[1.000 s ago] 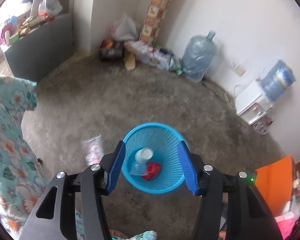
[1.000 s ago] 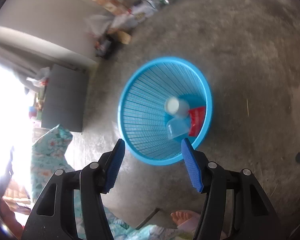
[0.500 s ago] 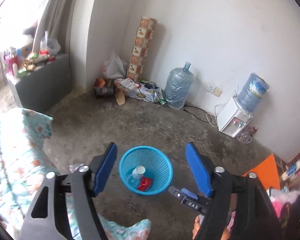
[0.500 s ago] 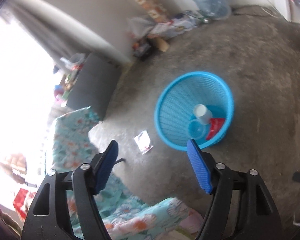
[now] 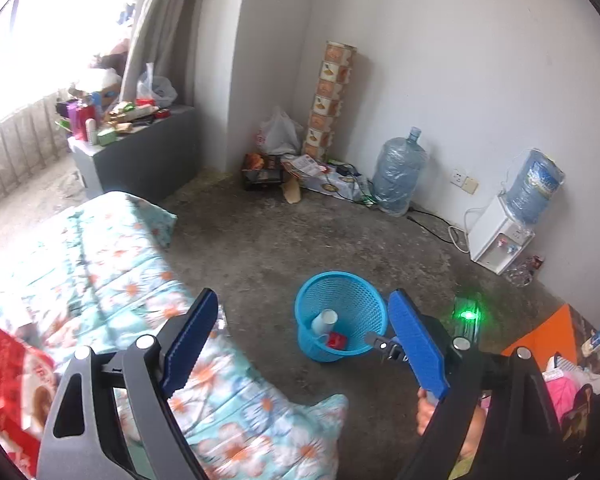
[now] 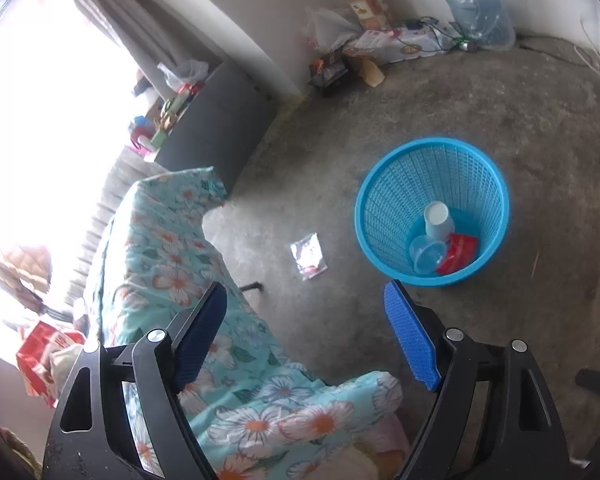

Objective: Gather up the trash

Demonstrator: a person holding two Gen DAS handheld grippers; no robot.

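Observation:
A blue mesh waste basket (image 6: 384, 184) stands on the concrete floor; it also shows in the left wrist view (image 5: 364, 292). Inside lie a white paper cup (image 6: 438, 220), a clear plastic cup (image 6: 426, 256) and a red wrapper (image 6: 458, 254). A clear plastic wrapper (image 6: 309, 255) lies on the floor left of the basket, near the bed. My left gripper (image 5: 306, 344) is open and empty, high above the floor. My right gripper (image 6: 306, 338) is open and empty, above the bed's edge and well back from the basket.
A bed with a floral blanket (image 6: 172, 280) fills the left. A red bag (image 5: 8, 380) lies on it. A grey cabinet (image 5: 140, 160), bags and boxes (image 5: 276, 160), a water jug (image 5: 398, 172) and a dispenser (image 5: 500, 240) line the walls.
Both grippers have risen and pulled back from just over the basket. The basket now looks small and far, and the bed and the wrapper on the floor have come into view.

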